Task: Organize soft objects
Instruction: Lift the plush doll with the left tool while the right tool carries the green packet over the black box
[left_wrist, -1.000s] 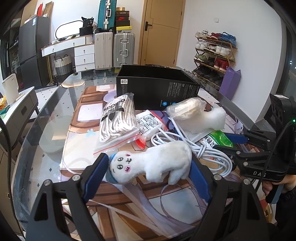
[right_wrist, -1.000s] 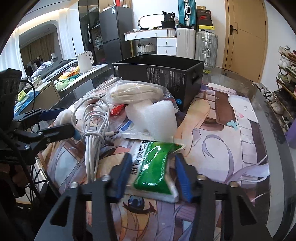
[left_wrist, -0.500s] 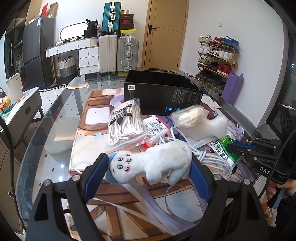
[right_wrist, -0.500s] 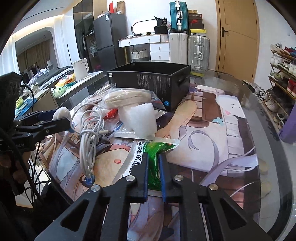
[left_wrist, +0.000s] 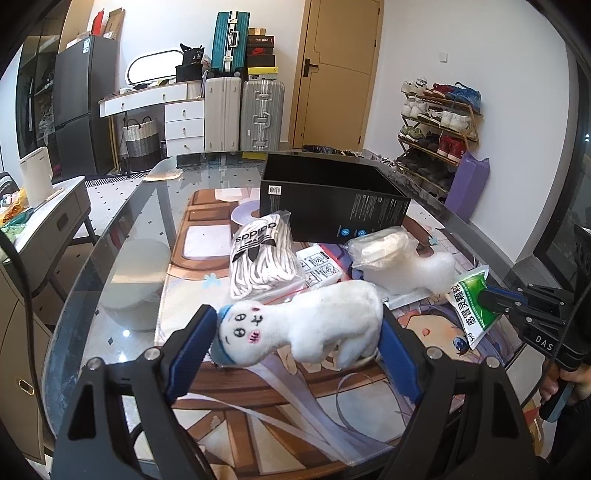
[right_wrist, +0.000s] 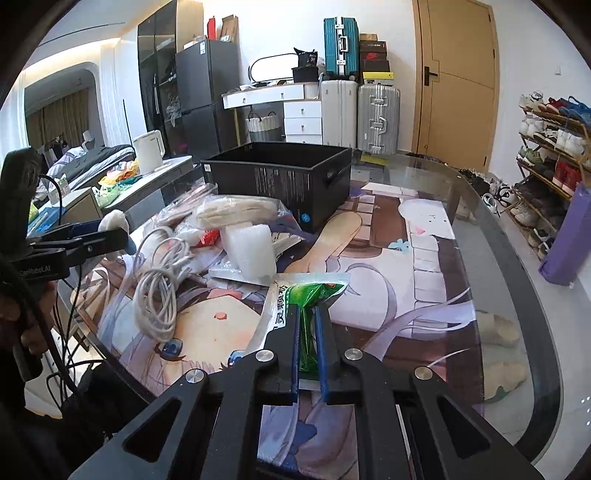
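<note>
My left gripper (left_wrist: 295, 332) is shut on a white plush toy (left_wrist: 306, 325) with a drawn face and holds it above the printed mat. My right gripper (right_wrist: 308, 317) is shut on a green and white packet (right_wrist: 314, 299) and holds it off the table; the packet also shows in the left wrist view (left_wrist: 471, 302). An open black box (right_wrist: 280, 177) stands at the back of the mat; it also shows in the left wrist view (left_wrist: 332, 199). On the mat lie a white foam block (right_wrist: 251, 251), a bagged beige item (right_wrist: 236, 214) and a bag of white rope (left_wrist: 262, 254).
A coiled white cable (right_wrist: 159, 284) lies left of the packet. A small instruction packet (left_wrist: 319, 266) lies by the rope bag. The glass table edge (right_wrist: 524, 295) curves on the right. A shoe rack (left_wrist: 436, 122) and suitcases (left_wrist: 243, 110) stand behind.
My right gripper closed on the green packet and lifted it off the mat. My left gripper has risen and pulled back with the plush toy.
</note>
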